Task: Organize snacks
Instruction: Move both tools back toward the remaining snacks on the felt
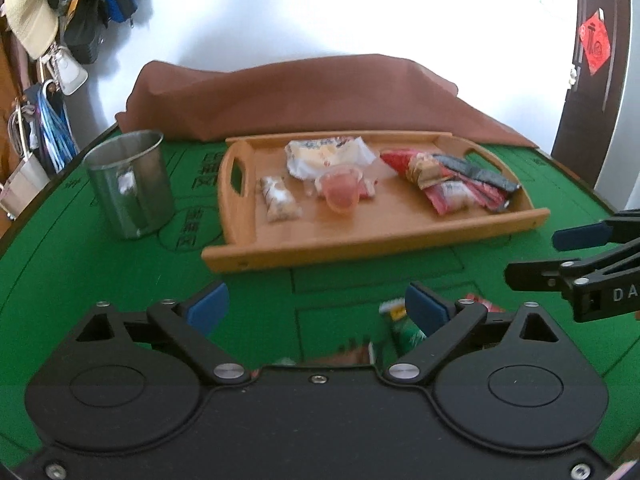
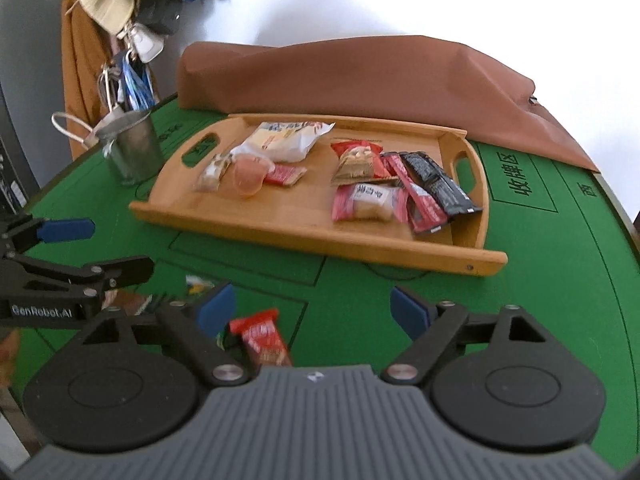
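A wooden tray [image 1: 360, 248] [image 2: 320, 240] lies on the green table and holds several snacks: a white packet [image 1: 324, 156] [image 2: 284, 138], a pink jelly cup [image 1: 340, 192] [image 2: 246, 178], a small nut bar [image 1: 278, 198], and red and black packets [image 1: 452, 184] [image 2: 440, 188]. My left gripper [image 1: 316, 308] [image 2: 100, 248] hovers open in front of the tray, with a green packet [image 1: 404, 324] on the table beside its right pad. To its right, my right gripper [image 2: 312, 310] [image 1: 548, 256] is open above a red packet [image 2: 264, 340] that lies near its left pad, untouched.
A metal cup [image 1: 128, 184] [image 2: 132, 148] stands left of the tray. A brown cloth [image 1: 300, 96] [image 2: 360, 76] is bunched behind the tray along the table's far edge. Bags and a hat hang at the far left. Bare green felt [image 2: 560, 280] stretches right of the tray.
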The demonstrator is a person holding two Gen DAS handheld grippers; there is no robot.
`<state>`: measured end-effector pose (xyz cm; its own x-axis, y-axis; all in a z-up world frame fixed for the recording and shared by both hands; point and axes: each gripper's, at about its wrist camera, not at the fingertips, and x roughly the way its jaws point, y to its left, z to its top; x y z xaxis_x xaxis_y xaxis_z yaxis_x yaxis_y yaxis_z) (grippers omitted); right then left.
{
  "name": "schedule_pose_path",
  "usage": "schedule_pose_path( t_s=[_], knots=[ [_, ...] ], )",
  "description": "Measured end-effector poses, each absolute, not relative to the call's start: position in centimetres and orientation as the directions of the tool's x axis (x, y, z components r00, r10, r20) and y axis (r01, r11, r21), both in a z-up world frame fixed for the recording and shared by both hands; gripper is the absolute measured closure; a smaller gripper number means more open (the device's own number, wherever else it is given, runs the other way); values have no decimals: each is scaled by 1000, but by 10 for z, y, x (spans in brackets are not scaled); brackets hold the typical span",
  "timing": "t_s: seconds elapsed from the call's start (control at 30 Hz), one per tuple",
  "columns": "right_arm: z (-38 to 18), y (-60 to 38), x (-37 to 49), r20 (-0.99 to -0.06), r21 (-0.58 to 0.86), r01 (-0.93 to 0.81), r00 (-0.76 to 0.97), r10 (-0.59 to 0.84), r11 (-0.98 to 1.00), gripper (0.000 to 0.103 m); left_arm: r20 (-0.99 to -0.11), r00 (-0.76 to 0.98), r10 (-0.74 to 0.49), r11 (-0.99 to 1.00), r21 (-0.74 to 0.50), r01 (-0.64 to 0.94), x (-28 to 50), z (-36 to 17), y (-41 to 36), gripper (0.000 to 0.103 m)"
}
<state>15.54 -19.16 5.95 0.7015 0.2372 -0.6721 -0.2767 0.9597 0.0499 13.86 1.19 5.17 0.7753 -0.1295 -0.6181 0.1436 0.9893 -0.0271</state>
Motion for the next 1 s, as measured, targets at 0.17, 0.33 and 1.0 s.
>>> schedule_pose_path(
  t_s=[0.17,0.33,1.0],
  knots=[
    [50,-188,139,-685,0,-296,696,215,955,12,-633,764,-121,991,-37,127,120,41,25,7],
    [37,-181,128,-706,-43,-319,680,197,947,12,-656,744,-129,991,-58,121,104,31,37,7],
    [20,-168,118,-714,-44,-328,671,200,943,21,-657,731,-184,983,-141,120,88,30,22,33]
  ],
)
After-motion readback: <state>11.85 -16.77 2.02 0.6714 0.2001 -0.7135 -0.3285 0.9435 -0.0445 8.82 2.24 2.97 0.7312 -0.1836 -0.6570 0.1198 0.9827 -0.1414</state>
